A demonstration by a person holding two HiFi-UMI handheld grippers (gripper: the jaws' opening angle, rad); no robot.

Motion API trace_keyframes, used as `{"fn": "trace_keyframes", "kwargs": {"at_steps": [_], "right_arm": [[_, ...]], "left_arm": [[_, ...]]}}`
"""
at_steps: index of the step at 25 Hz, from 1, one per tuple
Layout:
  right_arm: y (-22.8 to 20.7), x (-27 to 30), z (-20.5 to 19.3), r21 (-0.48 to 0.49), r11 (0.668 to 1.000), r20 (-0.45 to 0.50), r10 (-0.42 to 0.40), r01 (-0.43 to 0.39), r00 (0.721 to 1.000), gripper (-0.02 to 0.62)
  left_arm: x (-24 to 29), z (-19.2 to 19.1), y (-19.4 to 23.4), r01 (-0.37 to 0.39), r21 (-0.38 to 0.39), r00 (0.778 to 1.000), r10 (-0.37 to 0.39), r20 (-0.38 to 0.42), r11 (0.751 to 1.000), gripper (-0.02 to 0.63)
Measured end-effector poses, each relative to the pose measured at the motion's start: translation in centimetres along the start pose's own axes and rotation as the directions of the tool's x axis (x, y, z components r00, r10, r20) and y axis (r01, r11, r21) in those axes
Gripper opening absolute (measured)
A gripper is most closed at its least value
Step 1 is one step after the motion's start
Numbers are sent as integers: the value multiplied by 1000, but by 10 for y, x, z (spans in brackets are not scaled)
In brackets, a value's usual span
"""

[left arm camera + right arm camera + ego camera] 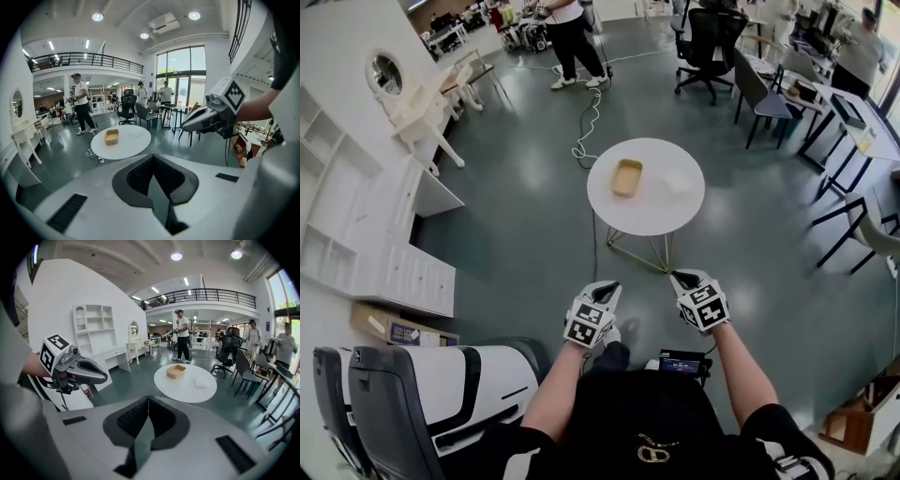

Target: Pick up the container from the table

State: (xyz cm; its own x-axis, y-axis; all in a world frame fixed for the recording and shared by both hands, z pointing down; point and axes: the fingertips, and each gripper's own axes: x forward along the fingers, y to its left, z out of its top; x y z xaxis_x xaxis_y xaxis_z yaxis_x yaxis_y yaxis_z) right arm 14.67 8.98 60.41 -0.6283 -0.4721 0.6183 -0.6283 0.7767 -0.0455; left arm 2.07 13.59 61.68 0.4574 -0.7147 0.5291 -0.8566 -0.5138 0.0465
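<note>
A tan, open rectangular container (627, 177) lies on the round white table (647, 217), left of centre, with a flat white object (678, 183) to its right. Both grippers hover over the floor well short of the table. My left gripper (608, 287) is shut with nothing in it, and my right gripper (680, 277) is shut and empty too. In the left gripper view the container (111, 136) sits far beyond the shut jaws, and the right gripper (192, 124) shows at the right. From the right gripper view the container (176, 371) is far ahead on the table (187, 391).
A person (570, 37) stands beyond the table, and a cable (586, 122) trails across the floor to it. White shelves and drawers (366, 234) line the left. Office chairs (708, 42) and desks fill the back right. A padded chair (412, 394) is at my left.
</note>
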Motion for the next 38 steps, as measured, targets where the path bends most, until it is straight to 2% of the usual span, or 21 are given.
{"fn": "trace_keyframes", "kwargs": {"at_steps": [13,24,32,38], "right_arm": [[-19,56,48,18,998,-26,-64,64,998,66],[-4,106,90,7,992,-56,-128,128,990,66],[-4,124,92,31,987,-80,-154,157,985,66],[-28,134,85,65,986,-96,-149,155,984,66]], "left_arm": [[30,19,80,63,-9,998,-62,19,998,9],[24,13,152,109,-32,994,-108,30,994,9],[34,6,175,140,-47,990,-139,28,989,9],[59,11,176,148,-65,989,-147,7,987,9]]}}
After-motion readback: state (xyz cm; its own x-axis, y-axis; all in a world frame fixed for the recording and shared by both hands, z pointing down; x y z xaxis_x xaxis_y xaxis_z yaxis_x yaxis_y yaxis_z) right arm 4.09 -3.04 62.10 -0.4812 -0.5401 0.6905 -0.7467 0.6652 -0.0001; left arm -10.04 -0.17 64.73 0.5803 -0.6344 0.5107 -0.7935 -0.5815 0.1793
